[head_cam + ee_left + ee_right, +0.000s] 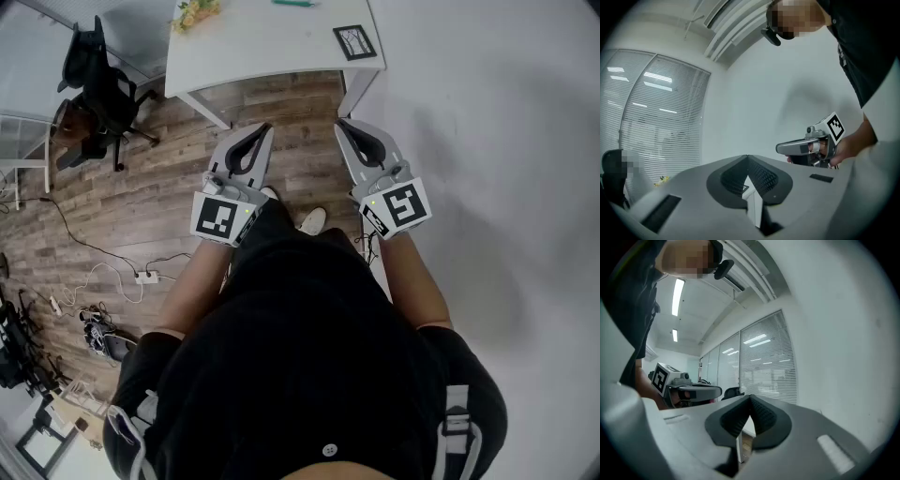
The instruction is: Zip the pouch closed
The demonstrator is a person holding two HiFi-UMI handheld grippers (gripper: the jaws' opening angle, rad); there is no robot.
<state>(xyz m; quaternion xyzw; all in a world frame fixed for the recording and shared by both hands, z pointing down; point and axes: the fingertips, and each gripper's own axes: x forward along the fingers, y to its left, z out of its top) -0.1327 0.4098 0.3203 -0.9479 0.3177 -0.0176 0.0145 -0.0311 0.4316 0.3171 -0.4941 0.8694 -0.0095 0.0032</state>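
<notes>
Left gripper (265, 128), right gripper (342, 124) — both jaws closed, empty, held level. Pouch not in view — best to step to table (253, 52) at 12 o'clock, locate it first.

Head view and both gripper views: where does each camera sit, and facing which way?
Head view: on the person's head, looking steeply down at floor, table, left claw, right claw, black shirt.
Left gripper view: on the left claw, facing level at a wall and blinds; its shut jaws and the right hand show.
Right gripper view: on the right claw, facing level at blinds and ceiling lights; its shut jaws and the left hand show.
Shared: each gripper view catches the other claw.
</notes>
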